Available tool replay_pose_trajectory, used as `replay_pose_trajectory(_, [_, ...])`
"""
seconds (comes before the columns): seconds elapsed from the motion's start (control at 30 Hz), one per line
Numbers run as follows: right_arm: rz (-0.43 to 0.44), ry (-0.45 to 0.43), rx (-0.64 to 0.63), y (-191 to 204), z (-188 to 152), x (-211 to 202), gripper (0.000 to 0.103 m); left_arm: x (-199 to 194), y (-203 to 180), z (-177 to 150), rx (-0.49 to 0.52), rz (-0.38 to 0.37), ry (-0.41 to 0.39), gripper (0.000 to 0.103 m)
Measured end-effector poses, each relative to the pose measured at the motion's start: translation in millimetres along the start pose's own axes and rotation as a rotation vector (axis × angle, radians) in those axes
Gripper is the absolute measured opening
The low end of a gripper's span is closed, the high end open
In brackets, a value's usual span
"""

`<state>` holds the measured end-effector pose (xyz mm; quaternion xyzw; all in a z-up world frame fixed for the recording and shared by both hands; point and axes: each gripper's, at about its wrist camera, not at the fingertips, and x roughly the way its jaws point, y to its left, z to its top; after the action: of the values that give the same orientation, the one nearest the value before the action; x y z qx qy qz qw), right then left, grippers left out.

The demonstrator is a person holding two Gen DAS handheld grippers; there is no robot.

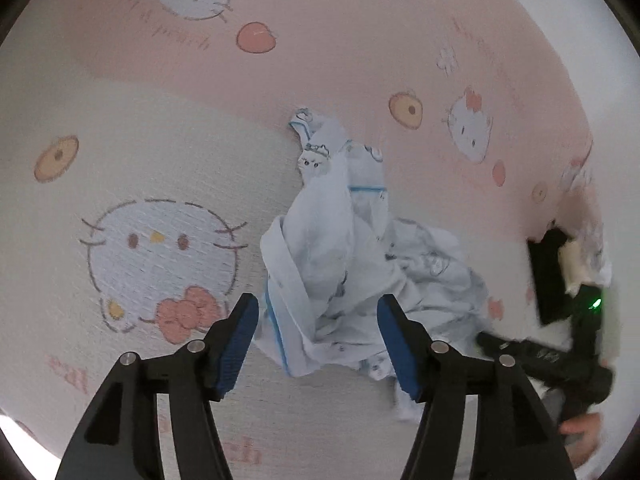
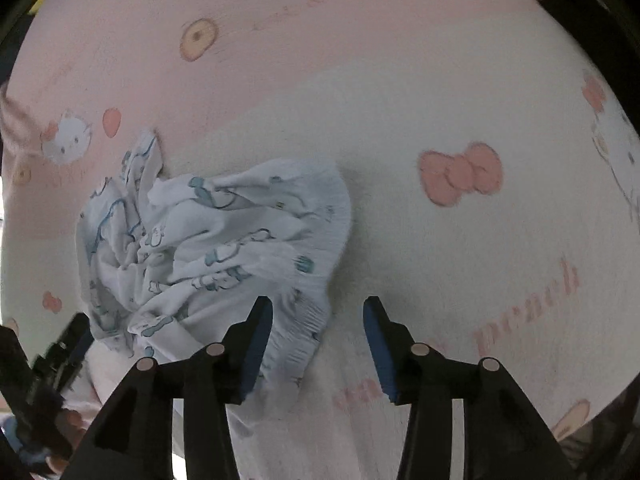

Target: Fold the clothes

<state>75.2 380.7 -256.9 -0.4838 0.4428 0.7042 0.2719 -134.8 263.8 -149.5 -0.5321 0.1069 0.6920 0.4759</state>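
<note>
A crumpled white garment (image 1: pixel 340 264) with a pale blue cartoon print and blue trim lies on a pink and cream bedsheet (image 1: pixel 160 152). My left gripper (image 1: pixel 318 336) is open just above the garment's near edge. Cloth shows in the gap, and the blue pads do not press on it. In the right wrist view the same garment (image 2: pixel 208 248) shows a gathered elastic band (image 2: pixel 324 264) on its right side. My right gripper (image 2: pixel 318 340) is open over the band's near corner, its left finger (image 2: pixel 256 340) above the cloth and its right finger (image 2: pixel 380 344) above bare sheet.
The sheet (image 2: pixel 460 272) carries cat faces, bows and lettering and fills both views. The other tool's black body (image 1: pixel 548 276) and a hand (image 1: pixel 580 428) sit blurred at the right edge of the left wrist view. A black tool body (image 2: pixel 48 364) shows at the lower left of the right wrist view.
</note>
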Motion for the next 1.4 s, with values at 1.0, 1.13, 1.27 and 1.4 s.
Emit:
replay_pose_trajectory(1.0, [0.082, 0.115, -0.197, 37.0, -55.0, 7.4, 0.021, 43.8, -15.3, -16.7, 0.142, 0.164, 0.077, 0.019])
replay_pose_trajectory(1.13, [0.010, 0.047, -0.273, 43.2, -54.4, 2.3, 0.011, 38.2, -18.5, -15.1, 0.161, 0.160, 0.050, 0.016])
replay_pose_trajectory(1.27, [-0.064, -0.051, -0.293, 39.5, -44.9, -11.8, 0.009, 30.4, -19.1, -10.0, 0.181, 0.163, 0.025, 0.016])
replay_pose_trajectory(1.4, [-0.114, -0.169, -0.270, 28.4, -24.9, -37.0, 0.007, 26.0, -20.7, -8.2, 0.182, 0.146, 0.036, 0.016])
